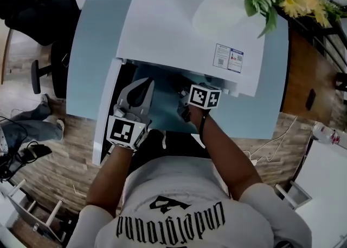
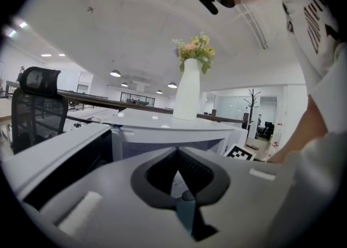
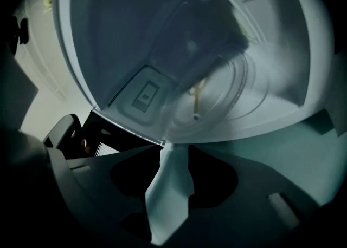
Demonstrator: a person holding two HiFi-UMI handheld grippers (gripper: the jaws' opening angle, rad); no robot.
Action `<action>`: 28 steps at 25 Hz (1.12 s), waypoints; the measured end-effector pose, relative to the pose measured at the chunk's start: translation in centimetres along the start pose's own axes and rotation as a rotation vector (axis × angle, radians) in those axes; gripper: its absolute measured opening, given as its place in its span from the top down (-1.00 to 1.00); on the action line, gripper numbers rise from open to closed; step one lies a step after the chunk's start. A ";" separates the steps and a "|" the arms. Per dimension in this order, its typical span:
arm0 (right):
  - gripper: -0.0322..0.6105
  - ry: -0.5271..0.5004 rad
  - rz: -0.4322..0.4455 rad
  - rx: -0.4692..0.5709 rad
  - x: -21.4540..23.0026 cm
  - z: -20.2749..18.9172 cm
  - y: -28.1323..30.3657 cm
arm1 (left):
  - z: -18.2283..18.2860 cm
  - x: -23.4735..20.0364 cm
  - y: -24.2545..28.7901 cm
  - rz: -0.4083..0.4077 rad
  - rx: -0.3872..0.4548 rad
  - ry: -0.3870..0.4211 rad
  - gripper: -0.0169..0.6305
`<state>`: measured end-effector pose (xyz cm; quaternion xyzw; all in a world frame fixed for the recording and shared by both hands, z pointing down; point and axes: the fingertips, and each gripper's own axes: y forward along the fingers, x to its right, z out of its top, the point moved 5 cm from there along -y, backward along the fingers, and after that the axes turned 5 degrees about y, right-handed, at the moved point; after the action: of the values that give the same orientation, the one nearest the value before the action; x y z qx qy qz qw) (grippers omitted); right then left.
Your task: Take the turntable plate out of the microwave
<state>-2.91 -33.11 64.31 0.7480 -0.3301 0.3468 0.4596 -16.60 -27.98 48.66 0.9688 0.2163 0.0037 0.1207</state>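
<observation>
Microwave door (image 1: 104, 109) open; turntable plate (image 3: 254, 96) still inside, at one o'clock from the right gripper (image 3: 172, 152), jaws parted and empty; left gripper (image 2: 177, 175) closed.

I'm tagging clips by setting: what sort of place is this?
Probably an open-plan office: a black office chair, rows of ceiling lights, and glass-walled rooms at the back.

wear: pale grey short-sleeved T-shirt (image 1: 184, 209), black gothic lettering and a black emblem across the chest | left tongs (image 1: 145, 84): pale grey shell, black ribbed inner pads, cube of black-and-white square markers (image 1: 127, 132) | right tongs (image 3: 169, 149): dark-looking shell, matching marker cube (image 1: 204, 96)
</observation>
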 end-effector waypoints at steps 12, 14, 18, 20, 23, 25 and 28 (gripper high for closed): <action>0.41 0.366 0.075 0.129 1.7 0.8 1.8 | -2.9 -0.1 0.9 0.013 -0.048 -0.031 0.80; 0.41 0.402 0.073 0.141 1.8 1.0 1.9 | -3.1 -0.1 0.9 0.022 -0.053 -0.037 0.79; 0.42 0.489 0.058 0.170 2.3 0.8 2.1 | -3.6 -0.1 0.7 0.035 -0.064 -0.056 0.79; 0.50 0.516 0.049 0.186 2.6 0.7 2.1 | -4.0 -0.2 0.8 0.041 -0.061 -0.078 0.79; 0.53 0.533 0.055 0.219 2.7 0.5 1.9 | -4.7 -0.3 0.8 0.049 -0.048 -0.105 0.79; 0.69 0.521 0.066 0.233 2.4 0.5 1.8 | -5.0 -0.4 0.8 0.057 -0.049 -0.120 0.79; 0.74 0.515 0.076 0.238 2.2 0.5 1.6 | -5.4 -0.6 0.6 0.067 -0.054 -0.154 0.79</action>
<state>-2.89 -34.49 66.70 0.6711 -0.1874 0.5787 0.4238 -17.17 -27.51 54.05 0.9693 0.1737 -0.0610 0.1630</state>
